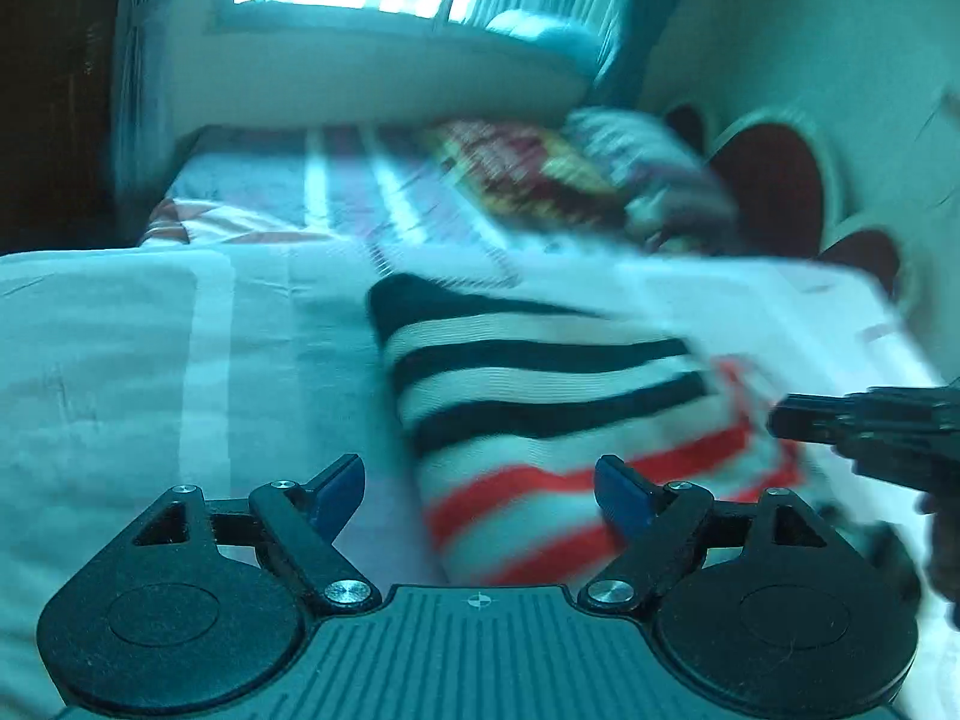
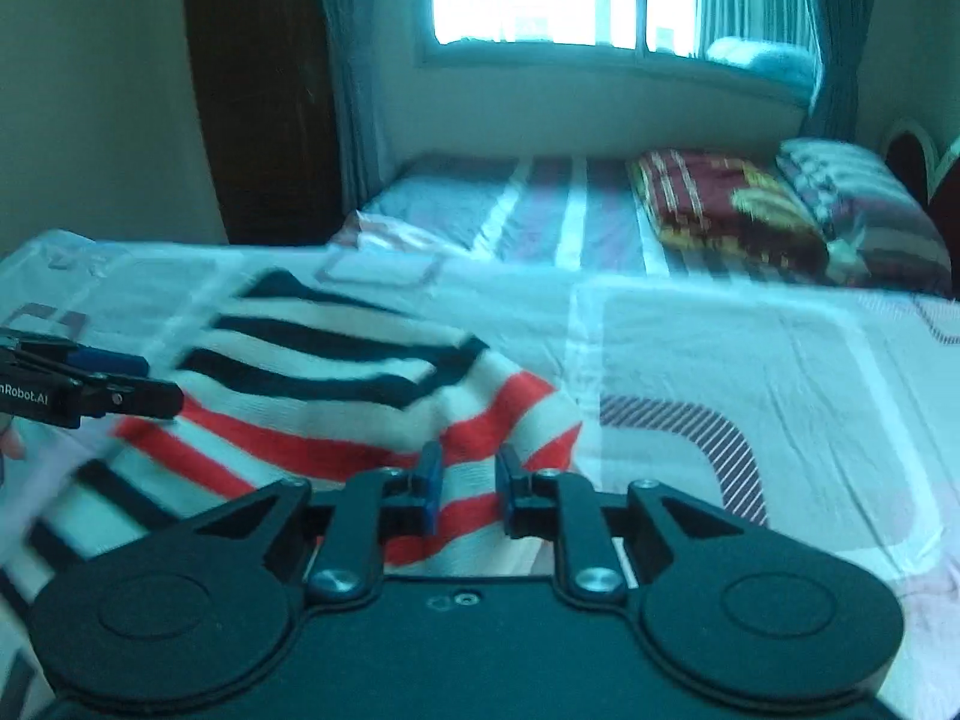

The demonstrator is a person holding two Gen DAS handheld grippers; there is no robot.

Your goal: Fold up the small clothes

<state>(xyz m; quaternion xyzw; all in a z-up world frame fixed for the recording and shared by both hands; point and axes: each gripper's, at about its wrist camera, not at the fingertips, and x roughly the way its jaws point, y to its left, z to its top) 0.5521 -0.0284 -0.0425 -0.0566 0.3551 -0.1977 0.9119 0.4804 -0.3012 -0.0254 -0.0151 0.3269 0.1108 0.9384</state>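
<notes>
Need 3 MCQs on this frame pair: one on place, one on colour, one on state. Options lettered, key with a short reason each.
1. Where does the striped garment lie?
A. on the bed sheet
B. on the windowsill
C. on a chair

2. Which stripe colours does the garment show on its pale ground?
A. green and yellow
B. dark and red
C. only blue

3. How do the left tongs stand?
A. shut on the garment
B. shut on a pillow
C. open, nothing pinched between them

Key:
1 A, both wrist views show it spread on the sheet.
2 B, dark bands at the far end and red ones nearer the cameras.
3 C, the blue pads sit wide apart above the cloth, not pressing it.
</notes>
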